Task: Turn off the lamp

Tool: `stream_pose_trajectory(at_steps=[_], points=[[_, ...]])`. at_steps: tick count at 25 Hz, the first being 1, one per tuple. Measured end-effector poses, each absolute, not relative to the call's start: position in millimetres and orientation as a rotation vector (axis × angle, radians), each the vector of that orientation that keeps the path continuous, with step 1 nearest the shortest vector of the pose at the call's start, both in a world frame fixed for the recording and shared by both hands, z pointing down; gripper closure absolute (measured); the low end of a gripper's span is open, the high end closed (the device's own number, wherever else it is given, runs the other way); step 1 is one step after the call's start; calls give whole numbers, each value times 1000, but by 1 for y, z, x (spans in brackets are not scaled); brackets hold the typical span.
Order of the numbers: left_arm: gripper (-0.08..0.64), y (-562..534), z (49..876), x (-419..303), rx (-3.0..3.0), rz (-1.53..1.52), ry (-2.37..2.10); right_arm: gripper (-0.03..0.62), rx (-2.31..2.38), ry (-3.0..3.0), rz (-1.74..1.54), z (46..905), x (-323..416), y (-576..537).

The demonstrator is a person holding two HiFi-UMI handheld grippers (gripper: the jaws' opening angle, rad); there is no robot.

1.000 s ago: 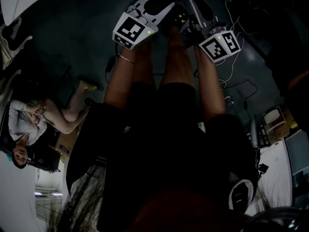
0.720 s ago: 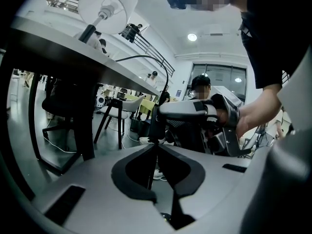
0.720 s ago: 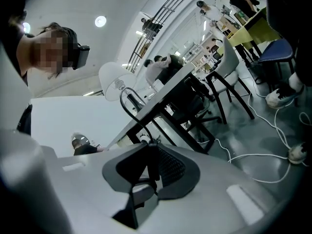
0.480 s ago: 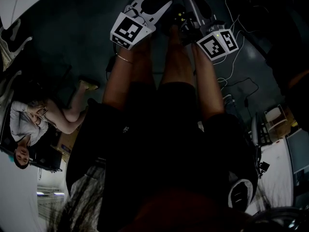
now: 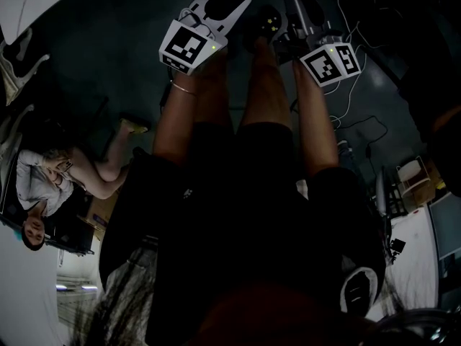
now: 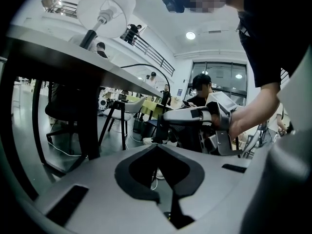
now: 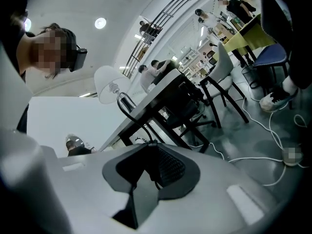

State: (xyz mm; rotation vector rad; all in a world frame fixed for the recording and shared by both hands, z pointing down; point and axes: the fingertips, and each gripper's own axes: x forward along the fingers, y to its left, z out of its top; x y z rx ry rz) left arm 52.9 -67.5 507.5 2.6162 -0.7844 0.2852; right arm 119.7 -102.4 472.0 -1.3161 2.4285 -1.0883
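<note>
Little changes: left gripper (image 6: 156,147) jaws clench nothing, right gripper (image 7: 151,144) jaws seemingly pinch the lamp (image 7: 108,84) cord (image 7: 138,126); switch-off remains pending.

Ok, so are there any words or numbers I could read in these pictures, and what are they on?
No words or numbers can be read anywhere.
The left marker cube: only a black-and-white square pattern, no letters.
The right marker cube: the same, a pattern only.
The lamp shade: plain white, no print.
Things far off in the room: too small and blurred to read.
</note>
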Motion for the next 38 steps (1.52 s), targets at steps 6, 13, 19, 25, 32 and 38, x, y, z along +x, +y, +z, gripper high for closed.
stream_pose_trajectory(at_steps=[6, 13, 19, 25, 32, 38], points=[[554, -64, 511, 48, 2611, 311, -777, 535, -1351, 2440, -1089, 486, 121, -99], [554, -58, 512, 52, 2628, 343, -756, 534, -1375, 2484, -1079, 501, 126, -99], [554, -71, 488, 43, 2642, 230, -822, 534, -1394, 2490, -1067, 514, 125, -97], [554, -75, 485, 41, 2626, 214, -823, 534, -1416, 2514, -1081, 532, 125, -96], [554, -73, 489, 43, 2620, 230, -808, 534, -1407, 2555, -1066, 542, 120, -101], [554, -75, 487, 45, 2611, 221, -815, 534, -1421, 2564, -1063, 543, 123, -101]])
